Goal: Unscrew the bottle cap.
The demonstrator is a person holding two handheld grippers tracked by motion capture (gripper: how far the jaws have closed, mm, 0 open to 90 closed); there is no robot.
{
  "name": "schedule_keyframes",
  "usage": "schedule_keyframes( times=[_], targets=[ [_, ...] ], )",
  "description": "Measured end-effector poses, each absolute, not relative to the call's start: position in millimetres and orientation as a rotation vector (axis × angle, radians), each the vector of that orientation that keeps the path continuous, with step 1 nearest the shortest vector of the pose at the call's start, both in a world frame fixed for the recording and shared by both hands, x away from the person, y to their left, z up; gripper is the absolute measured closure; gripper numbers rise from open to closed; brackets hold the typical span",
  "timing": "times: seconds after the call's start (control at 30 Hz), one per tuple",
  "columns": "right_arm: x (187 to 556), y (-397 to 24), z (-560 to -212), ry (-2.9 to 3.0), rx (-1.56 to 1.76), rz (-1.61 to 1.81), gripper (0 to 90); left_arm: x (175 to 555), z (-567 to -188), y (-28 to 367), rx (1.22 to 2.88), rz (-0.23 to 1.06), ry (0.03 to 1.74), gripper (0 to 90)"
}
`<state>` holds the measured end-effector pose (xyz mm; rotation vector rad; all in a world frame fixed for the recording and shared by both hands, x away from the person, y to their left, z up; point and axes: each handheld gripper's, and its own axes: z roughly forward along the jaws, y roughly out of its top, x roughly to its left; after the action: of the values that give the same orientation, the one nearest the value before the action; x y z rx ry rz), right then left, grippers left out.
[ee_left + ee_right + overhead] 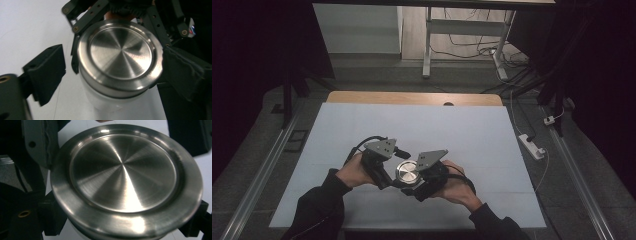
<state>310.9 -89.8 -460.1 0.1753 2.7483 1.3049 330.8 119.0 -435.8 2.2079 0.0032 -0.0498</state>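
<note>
Steel lid (120, 56), brushed w/ a sunken centre, caps a white jar (110, 101) held up over the table (472, 130), near its front edge & approx. mid-width in the high view. Right gripper (419, 181) has the jar: in the right gripper view its black jaws sit low at both sides of the white body just under the lid rim, clamped on it. Left gripper (393, 181) is at the lid: in the left gripper view one jaw stands clear to the left w/ pale table showing between it & the rim, the other jaw is right at the rim on the right side; can't tell if that one touches. So left jaws are apart, not pressing, lid between them. Both hands meet around the jar in the high view, left hand (357, 172) & right hand (457, 187), dark sleeves coming in from the bottom.
</note>
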Motion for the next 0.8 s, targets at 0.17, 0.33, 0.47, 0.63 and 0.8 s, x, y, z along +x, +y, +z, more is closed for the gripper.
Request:
schedule_keyframes(
  times=[0.17,0.33,0.47,0.63,0.8],
  targets=[
    [310,-91,-458,2.747,0.152,1.294,14.9,331,-433,116,2.2,-0.068,-0.037,18.5],
    [314,-93,-457,2.703,0.245,1.274,14.9,330,-432,112,2.194,-0.006,0.067,18.9],
    [321,-95,-460,2.656,0.385,1.262,14.9,329,-435,103,2.182,0.098,0.264,19.1],
    [327,-98,-464,2.605,0.521,1.245,14.9,325,-435,91,2.168,0.198,0.405,20.4],
    [329,-101,-463,2.578,0.55,1.277,14.9,329,-434,92,2.13,0.195,0.426,11.7]
  ],
)
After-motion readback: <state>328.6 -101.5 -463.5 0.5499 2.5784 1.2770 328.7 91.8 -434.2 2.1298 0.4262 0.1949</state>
